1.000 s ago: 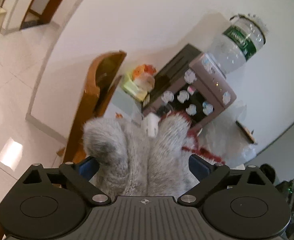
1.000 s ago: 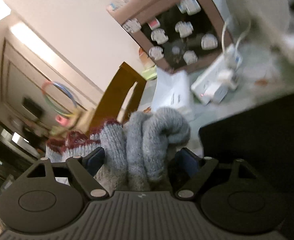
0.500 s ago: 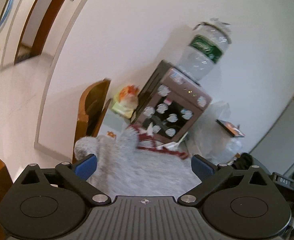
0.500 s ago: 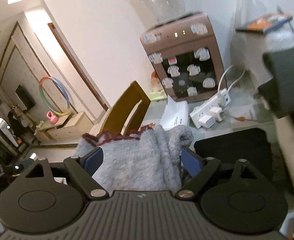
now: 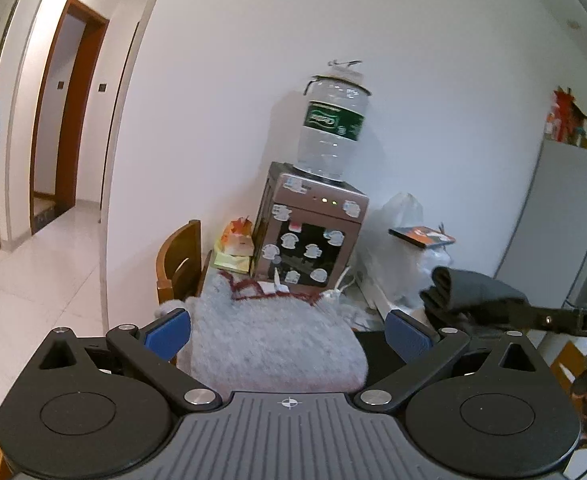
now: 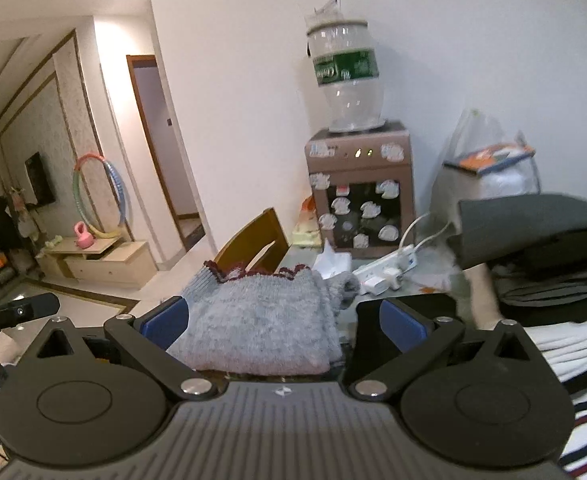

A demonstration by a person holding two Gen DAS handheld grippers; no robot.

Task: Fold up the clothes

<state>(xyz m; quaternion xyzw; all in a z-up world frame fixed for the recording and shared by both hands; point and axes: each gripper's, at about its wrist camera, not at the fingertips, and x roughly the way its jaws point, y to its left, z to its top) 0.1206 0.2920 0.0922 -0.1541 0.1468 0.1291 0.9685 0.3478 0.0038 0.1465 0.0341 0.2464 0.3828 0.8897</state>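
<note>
The left gripper (image 5: 287, 334) and right gripper (image 6: 283, 322) are both spread wide, a folded grey sweater (image 5: 271, 340) lying between the fingers of each; ahead stands a water dispenser (image 5: 313, 232), its bottle (image 5: 331, 128) green-labelled, lettering unreadable.

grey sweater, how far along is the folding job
Done: the grey knitted sweater with dark red trim lies folded into a compact block on the table, and folded dark garments are stacked at the right. In hand: nothing; the left gripper and right gripper both stand open around the sweater. Left: probably moving it to that stack, and the striped white clothing may need folding.
</note>
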